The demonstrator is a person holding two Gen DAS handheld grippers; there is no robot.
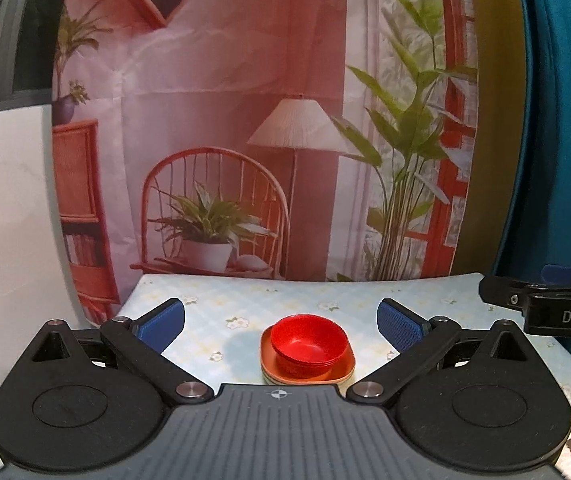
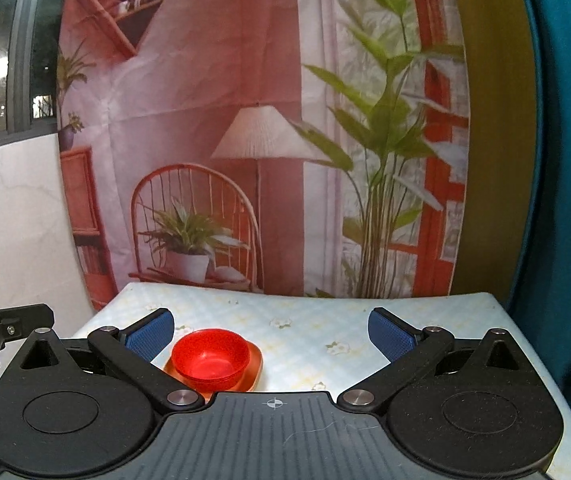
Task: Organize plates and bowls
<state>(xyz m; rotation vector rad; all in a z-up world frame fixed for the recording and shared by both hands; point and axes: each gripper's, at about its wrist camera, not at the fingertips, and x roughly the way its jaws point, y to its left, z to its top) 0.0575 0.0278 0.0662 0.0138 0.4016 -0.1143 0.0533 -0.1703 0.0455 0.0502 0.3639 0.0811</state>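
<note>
Both hand-held grippers (image 1: pixel 281 326) (image 2: pixel 271 334) gape above bowls (image 1: pixel 307 346).

My left gripper (image 1: pixel 281 326) hung wide open above the flowered table (image 1: pixel 213 308). Red bowls (image 1: pixel 308 345) sat nested on stacked plates (image 1: pixel 343 368), untouched; my right gripper (image 1: pixel 541 300) showed alongside.

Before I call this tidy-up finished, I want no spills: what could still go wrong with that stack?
1. The red bowls sit nested on the orange plates; nudging them could slide the pile across the floral tablecloth.
2. Both grippers, left and right, are open and empty; grabbing only the top bowl may tip the rest.
3. In the right wrist view the stack lies close to the left finger, so it could get bumped.
</note>
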